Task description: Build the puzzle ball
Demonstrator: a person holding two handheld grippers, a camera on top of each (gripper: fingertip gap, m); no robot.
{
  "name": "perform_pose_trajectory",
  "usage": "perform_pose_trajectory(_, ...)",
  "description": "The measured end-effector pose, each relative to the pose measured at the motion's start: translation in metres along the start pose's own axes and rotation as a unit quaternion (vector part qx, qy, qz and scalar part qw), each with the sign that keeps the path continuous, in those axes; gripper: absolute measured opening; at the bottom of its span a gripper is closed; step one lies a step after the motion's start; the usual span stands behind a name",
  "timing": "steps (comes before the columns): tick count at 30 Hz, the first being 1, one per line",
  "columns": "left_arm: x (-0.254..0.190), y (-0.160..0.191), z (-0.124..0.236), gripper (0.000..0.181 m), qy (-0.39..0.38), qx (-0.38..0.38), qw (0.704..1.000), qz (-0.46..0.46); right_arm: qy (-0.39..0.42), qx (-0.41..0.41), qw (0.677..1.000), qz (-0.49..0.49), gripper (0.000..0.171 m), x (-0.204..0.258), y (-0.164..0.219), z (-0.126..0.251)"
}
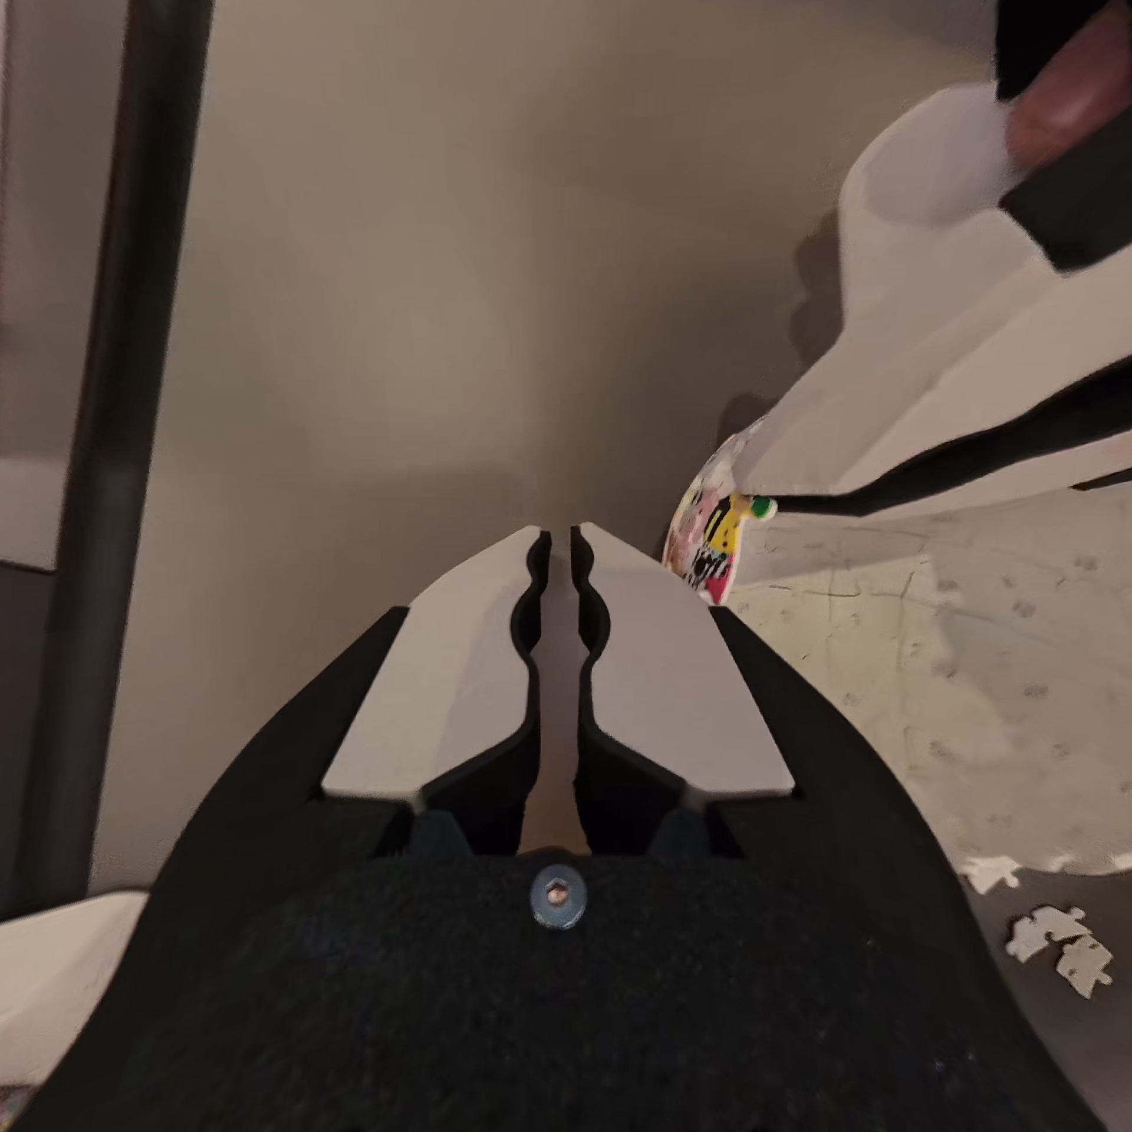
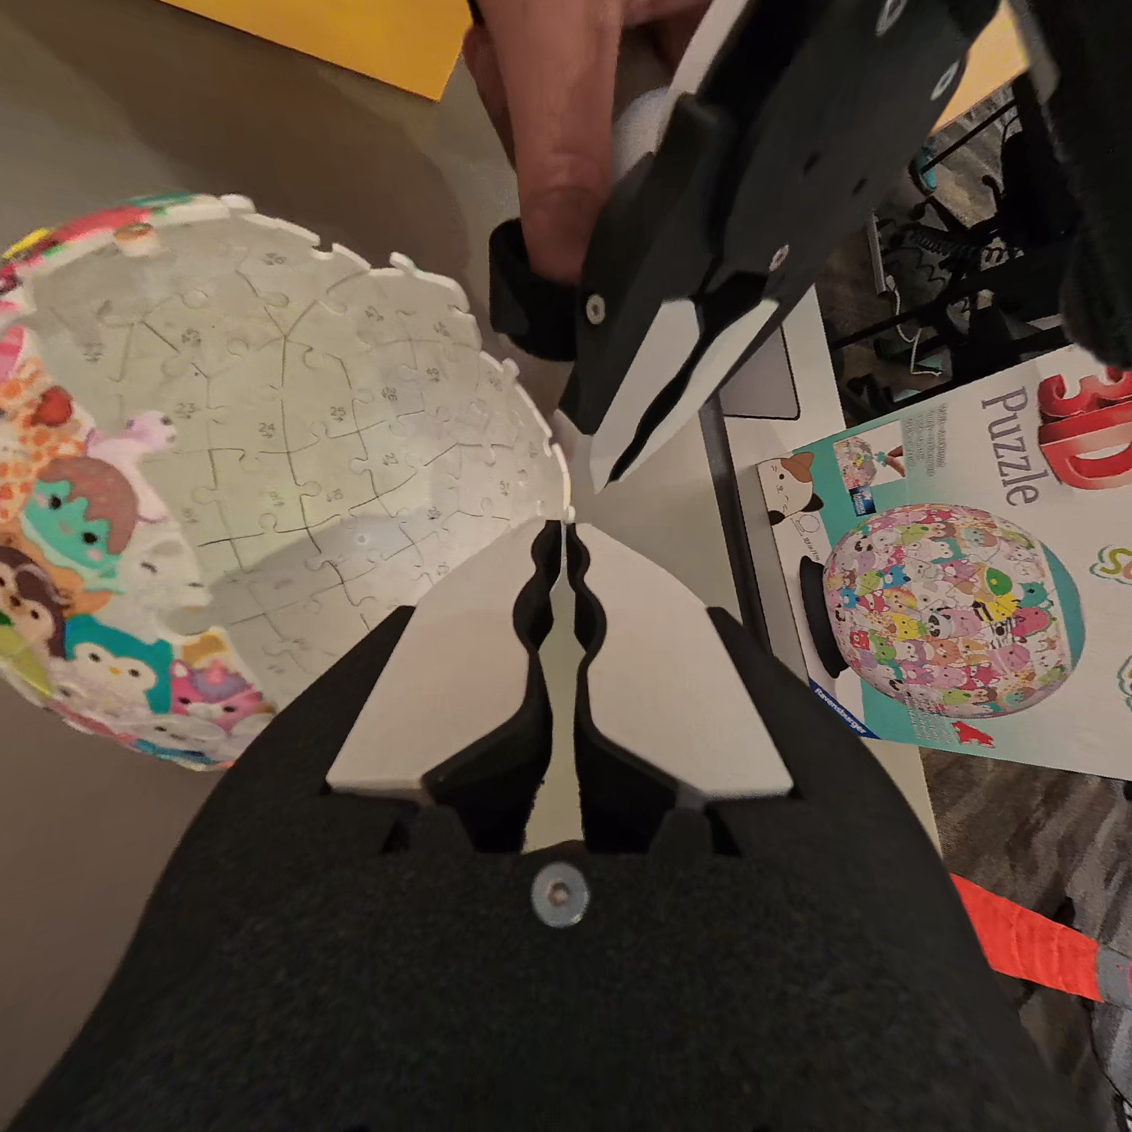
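Note:
The half-built puzzle ball (image 2: 294, 429) is an open shell, white and numbered inside, with cartoon prints outside. It lies tilted over the beige table (image 2: 92, 857). My right gripper (image 2: 563, 527) is shut on the shell's rim at its right edge. In the left wrist view the right gripper (image 1: 765, 499) pinches the rim by a colourful piece, with the shell (image 1: 888, 643) below it. My left gripper (image 1: 560, 539) is shut and empty, with only a thin slit between the pads. It hovers just right of the rim in the right wrist view (image 2: 603, 478), held by a hand (image 2: 551, 153).
The puzzle box (image 2: 949, 582) lies at the right on a white surface. A few loose white pieces (image 1: 1060, 955) lie on the dark surface beside the shell. A yellow sheet (image 2: 343, 37) is at the back. A dark post (image 1: 122, 367) stands at left. Across from one pair of fingers to the other is roughly 6 cm. My left gripper's tips are some 15 cm from the dark post (image 1: 122, 367). My right wrist view (image 2: 732, 525) looks at it from another angle.

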State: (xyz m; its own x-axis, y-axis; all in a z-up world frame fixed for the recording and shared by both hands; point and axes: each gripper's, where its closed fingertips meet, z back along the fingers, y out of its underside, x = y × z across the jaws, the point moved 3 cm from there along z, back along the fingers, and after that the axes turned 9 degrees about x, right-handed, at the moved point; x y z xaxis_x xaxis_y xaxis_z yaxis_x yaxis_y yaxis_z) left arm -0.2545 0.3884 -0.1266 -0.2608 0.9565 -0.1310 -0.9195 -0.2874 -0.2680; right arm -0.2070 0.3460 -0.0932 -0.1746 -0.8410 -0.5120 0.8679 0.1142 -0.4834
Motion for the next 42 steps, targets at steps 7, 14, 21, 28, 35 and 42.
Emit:
perform_pose_trajectory(7, -0.006, -0.005, 0.005, 0.0, 0.015, -0.019, 0.999, -0.021, 0.005, 0.002, 1.0, -0.003, 0.002, -0.002, 0.001, -0.001)
perform_pose_trajectory(14, 0.002, 0.003, -0.004, 0.001, -0.005, 0.017, 1.0, -0.014, 0.013, 0.008, 1.0, 0.0, 0.002, -0.003, 0.001, -0.001)
perform_pose_trajectory(21, 0.002, 0.004, -0.003, 0.001, -0.007, 0.022, 1.0, -0.013, 0.016, 0.007, 1.0, 0.005, 0.002, -0.004, 0.0, -0.002)
perform_pose_trajectory(28, 0.013, 0.012, 0.01, 0.006, -0.041, 0.011, 0.999, 0.007, 0.011, 0.01, 1.0, 0.0, 0.002, -0.005, 0.001, -0.003)
perform_pose_trajectory(35, 0.014, 0.023, 0.032, 0.011, -0.061, -0.016, 0.998, 0.031, 0.013, 0.009, 1.0, 0.0, 0.002, -0.006, 0.001, -0.003)
perform_pose_trajectory(42, 0.005, 0.025, 0.045, 0.011, -0.045, -0.039, 0.998, 0.032, 0.023, 0.018, 0.998, 0.052, 0.002, -0.006, 0.0, -0.002)
